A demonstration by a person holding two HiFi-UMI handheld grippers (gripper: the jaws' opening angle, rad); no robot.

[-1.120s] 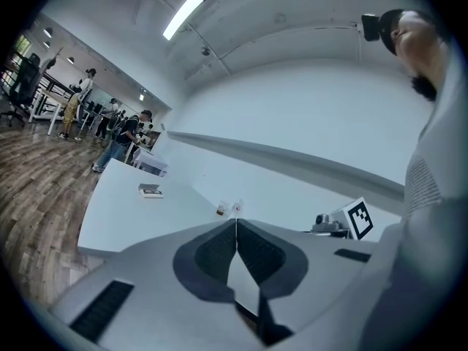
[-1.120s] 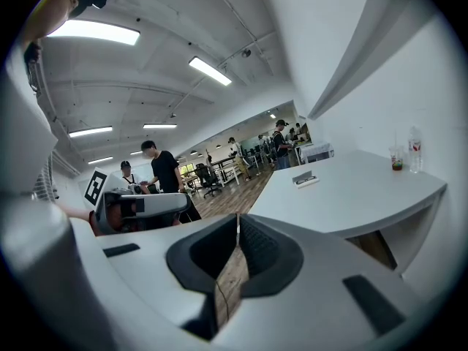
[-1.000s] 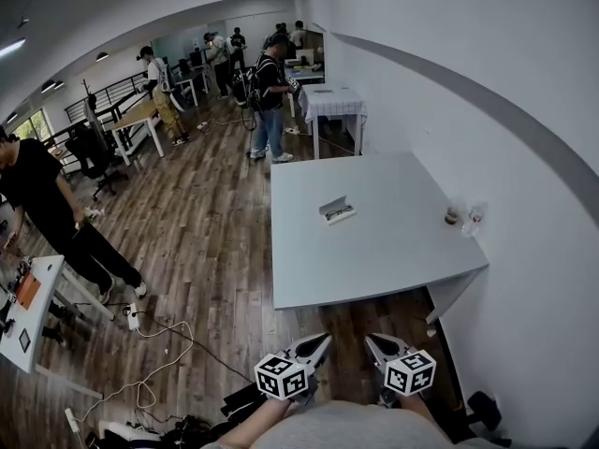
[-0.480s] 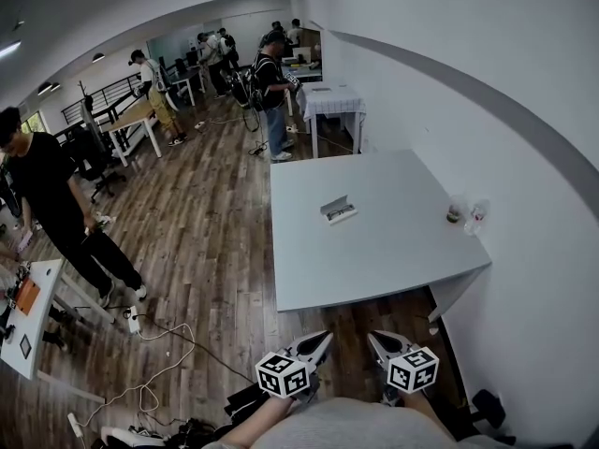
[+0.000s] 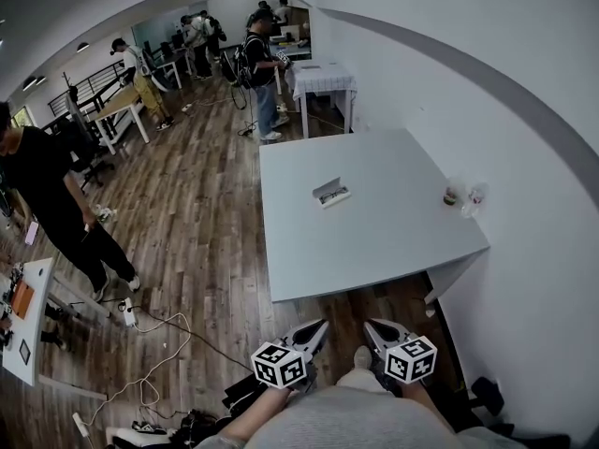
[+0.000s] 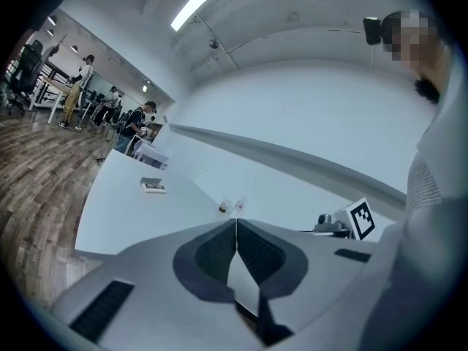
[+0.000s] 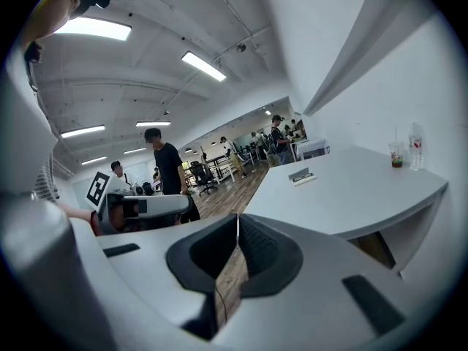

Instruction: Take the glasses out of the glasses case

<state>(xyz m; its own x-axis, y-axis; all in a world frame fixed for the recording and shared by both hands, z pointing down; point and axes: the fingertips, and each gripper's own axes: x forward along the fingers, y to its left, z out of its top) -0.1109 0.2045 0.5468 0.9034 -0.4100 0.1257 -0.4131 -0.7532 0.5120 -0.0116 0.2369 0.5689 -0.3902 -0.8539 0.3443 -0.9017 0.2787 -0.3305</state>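
- The glasses case (image 5: 331, 193) sits near the middle of the grey table (image 5: 374, 251), far from both grippers. It looks open, and the dark thing inside is likely the glasses, but it is too small to be sure
- The left gripper (image 5: 315, 329) is pinched closed with nothing in it, held low by the person's body
- The right gripper (image 5: 373, 327) is pinched closed too, with nothing between its jaws, just beside the left one
- Both grippers have a long way to go, so a fast reach could bump the table edge or knock the case and make it slide
- The jaws must spread before they get to the case, or they will only push it about
- I think the case is light, so pulling the glasses with one gripper could lift the whole case. The other gripper may need to hold it down
- Glasses are thin, so a hard squeeze could bend them, and a soft one could let them slip and fall
- A cup (image 5: 451, 195) and a small bottle (image 5: 474, 197) stand by the wall, well apart from the case, and a wide swing could tip them
- Cords (image 5: 154, 349) lie on the wood floor (image 5: 206, 213) to the left, and a step that way could trip the person
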